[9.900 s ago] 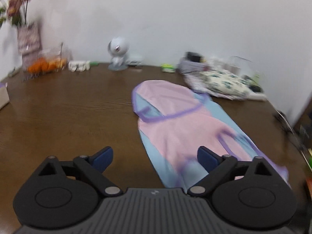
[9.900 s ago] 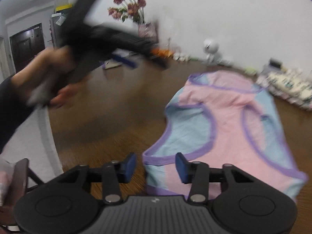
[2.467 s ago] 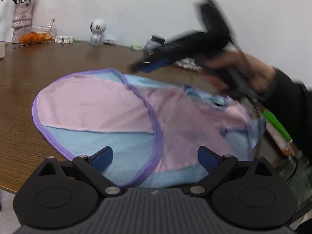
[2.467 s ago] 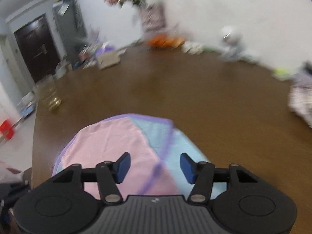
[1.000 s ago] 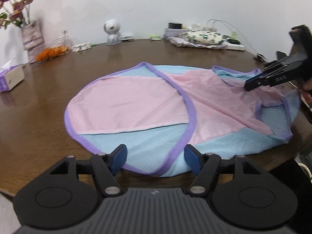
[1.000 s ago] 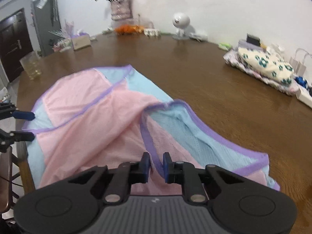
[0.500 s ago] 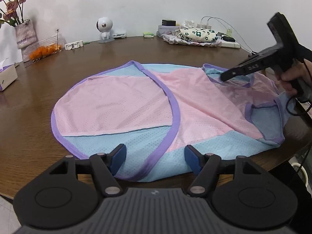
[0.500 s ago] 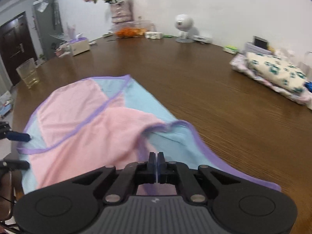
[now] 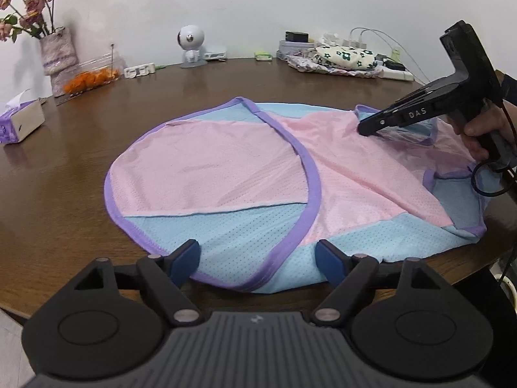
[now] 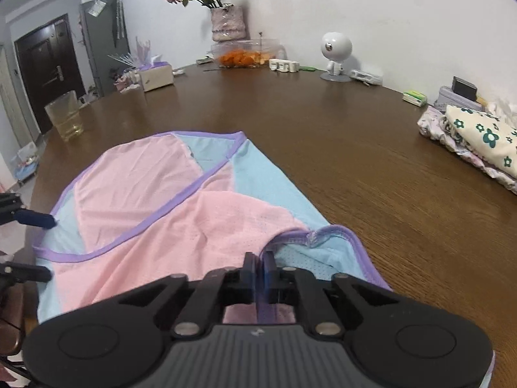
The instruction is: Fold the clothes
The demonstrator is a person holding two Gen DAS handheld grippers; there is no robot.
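My right gripper (image 10: 259,266) pinches the purple trim of the pink-and-blue garment (image 9: 258,174), which lies spread lengthwise along the worktop (image 9: 64,168). My left gripper (image 9: 258,255) is opening, its fingers straddling the near hem without pressing it, closest to that corner.

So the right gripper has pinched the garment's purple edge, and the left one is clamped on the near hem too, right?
Not quite. The right gripper does pinch the garment's purple edge, but the left gripper isn't clamped: the left wrist view shows its jaws apart and opening, with the hem only lying between them.
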